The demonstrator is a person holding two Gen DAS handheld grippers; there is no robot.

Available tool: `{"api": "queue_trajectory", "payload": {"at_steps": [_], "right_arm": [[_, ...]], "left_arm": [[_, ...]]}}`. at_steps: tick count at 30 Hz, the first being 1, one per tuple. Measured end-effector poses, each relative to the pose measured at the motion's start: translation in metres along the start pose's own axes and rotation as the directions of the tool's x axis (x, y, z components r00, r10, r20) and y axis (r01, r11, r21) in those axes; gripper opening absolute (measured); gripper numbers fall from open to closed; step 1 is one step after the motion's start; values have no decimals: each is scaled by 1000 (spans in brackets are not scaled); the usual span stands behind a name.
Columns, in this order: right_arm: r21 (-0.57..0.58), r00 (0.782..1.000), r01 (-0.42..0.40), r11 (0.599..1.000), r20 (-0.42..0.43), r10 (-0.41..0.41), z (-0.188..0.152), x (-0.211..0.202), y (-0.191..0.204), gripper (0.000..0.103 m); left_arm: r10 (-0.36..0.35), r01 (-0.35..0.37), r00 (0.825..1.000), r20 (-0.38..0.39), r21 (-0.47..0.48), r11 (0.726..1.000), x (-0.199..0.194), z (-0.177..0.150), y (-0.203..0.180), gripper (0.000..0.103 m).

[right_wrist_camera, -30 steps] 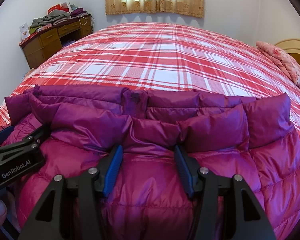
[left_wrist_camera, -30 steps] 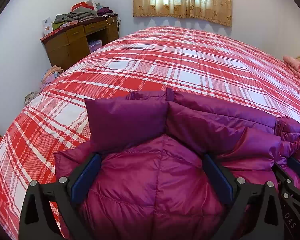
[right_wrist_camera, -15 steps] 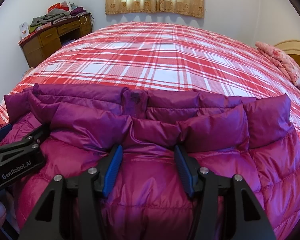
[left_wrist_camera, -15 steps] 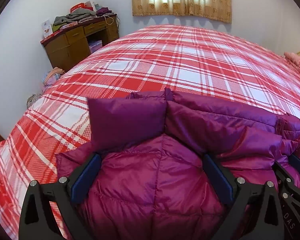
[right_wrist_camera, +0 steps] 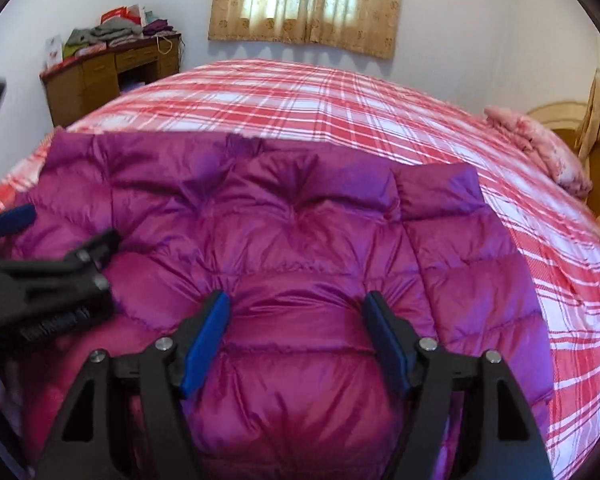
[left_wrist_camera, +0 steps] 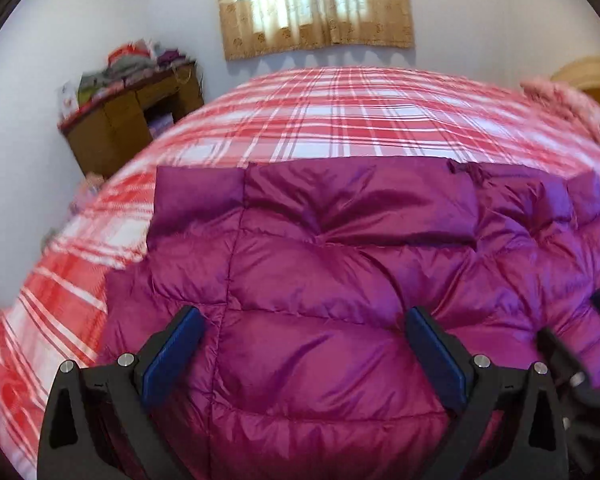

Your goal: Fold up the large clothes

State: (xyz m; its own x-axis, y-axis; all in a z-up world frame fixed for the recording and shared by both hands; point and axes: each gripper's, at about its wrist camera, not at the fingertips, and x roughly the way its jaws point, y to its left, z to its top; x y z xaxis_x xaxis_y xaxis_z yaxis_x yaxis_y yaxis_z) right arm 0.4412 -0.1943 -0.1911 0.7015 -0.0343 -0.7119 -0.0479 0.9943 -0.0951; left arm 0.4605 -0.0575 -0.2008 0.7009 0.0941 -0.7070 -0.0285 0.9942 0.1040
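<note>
A magenta quilted down jacket lies on the red plaid bed, its purple edge at the far side; it also fills the right wrist view. My left gripper is open, its blue pads spread wide just above the jacket's left part. My right gripper is open over the jacket's middle, nothing between the pads. The left gripper also shows at the left of the right wrist view, beside the right one.
The red plaid bed stretches away beyond the jacket. A wooden desk piled with clothes stands at the far left by the wall. A pink cloth lies at the bed's right edge near a headboard.
Both grippers have lifted and pulled back toward me. The jacket's raised, bunched purple edge now lies flat on the bed. Both views are blurred by motion.
</note>
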Motion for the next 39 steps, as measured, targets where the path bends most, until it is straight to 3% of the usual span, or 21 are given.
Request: {"api": "queue_trajectory", "payload": {"at_steps": [6,11,14,18,22,27,29,31,32,34,37,39], "right_arm": [[-3,999,-14,1000,-34,14,1,8,-2,75],[15,999,-52,999,15,52,-10,-30,-5,77],[-5,997,-67,998,48,67,-26,-54,1,80],[-23,997,-63,998,46,64,-41,-57,13,80],[-35,998,-35,999,45,36,-45,-42,20,82],[-67,1000,-14,998,13,15,-46,-38,25,83],[-75,1000,-8,997,8,9,-49,-36,24,83],[-71,1000,-11,997,7,12,-50,-35,22,83],[-69,1000,-13,998,7,14,-50,-35,21,83],[-69,1000,-11,998,9,12,-51,-37,21,83],[-71,1000,-7,997,13,8,-52,-39,22,83],[-71,1000,-7,997,16,8,-53,-39,22,83]], "left_arm": [[-4,4,1000,-16,1,1000,-1,-1,1,102],[57,-52,995,86,-54,997,-69,-19,40,102],[72,-63,994,86,-108,992,-97,-46,75,102],[2,-1,1000,6,-268,963,-97,-82,110,102],[-41,30,999,-30,-301,953,-84,-94,105,102],[-114,105,993,-7,-340,935,-71,-96,98,101],[-135,130,991,7,-336,933,-71,-96,98,93],[-189,187,982,26,-335,924,-73,-94,97,64],[-209,206,977,28,-339,918,-74,-94,96,61],[-272,266,962,35,-366,892,-72,-94,99,38],[-341,329,939,49,-419,846,-72,-96,108,23],[-358,350,932,61,-413,841,-74,-96,110,18]]}}
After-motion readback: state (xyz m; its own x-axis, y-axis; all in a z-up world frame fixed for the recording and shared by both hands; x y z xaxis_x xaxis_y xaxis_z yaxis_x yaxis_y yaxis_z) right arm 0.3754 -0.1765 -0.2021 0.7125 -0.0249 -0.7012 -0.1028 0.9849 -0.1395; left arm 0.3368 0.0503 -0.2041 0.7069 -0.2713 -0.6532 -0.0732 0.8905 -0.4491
